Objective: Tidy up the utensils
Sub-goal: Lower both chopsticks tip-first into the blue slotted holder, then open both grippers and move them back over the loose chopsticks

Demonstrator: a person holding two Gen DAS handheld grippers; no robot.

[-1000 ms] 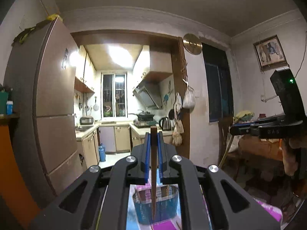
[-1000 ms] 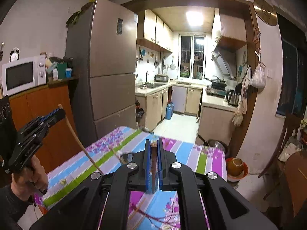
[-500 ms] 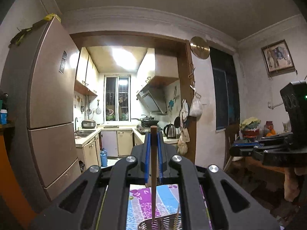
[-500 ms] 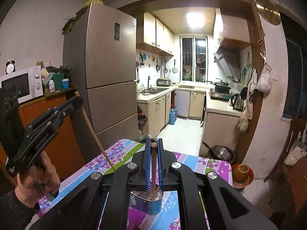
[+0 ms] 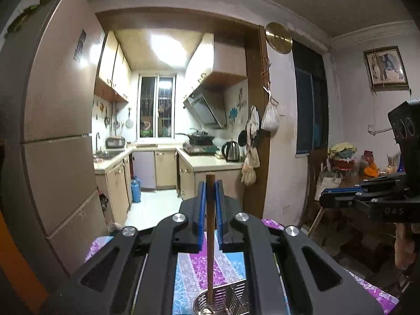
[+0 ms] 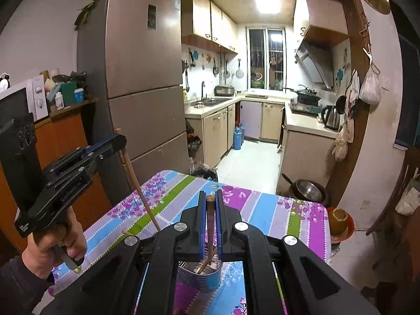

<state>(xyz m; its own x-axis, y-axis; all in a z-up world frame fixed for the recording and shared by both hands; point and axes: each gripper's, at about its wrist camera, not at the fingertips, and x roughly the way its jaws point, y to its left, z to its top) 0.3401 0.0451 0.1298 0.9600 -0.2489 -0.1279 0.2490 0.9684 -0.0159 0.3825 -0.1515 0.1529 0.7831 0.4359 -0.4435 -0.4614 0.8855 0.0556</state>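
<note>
Two chopsticks lean inside the metal holder on the tablecloth.

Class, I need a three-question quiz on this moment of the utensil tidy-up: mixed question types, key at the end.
1. True or false: the left gripper is shut on a chopstick.
2. Multiple choice: the metal holder stands on A) the kitchen counter, B) the flowered tablecloth, C) the floor.
3. Fill in: the right gripper holds a dark ____ whose lower end points into the holder.

Key: 1 true; 2 B; 3 chopstick.
</note>
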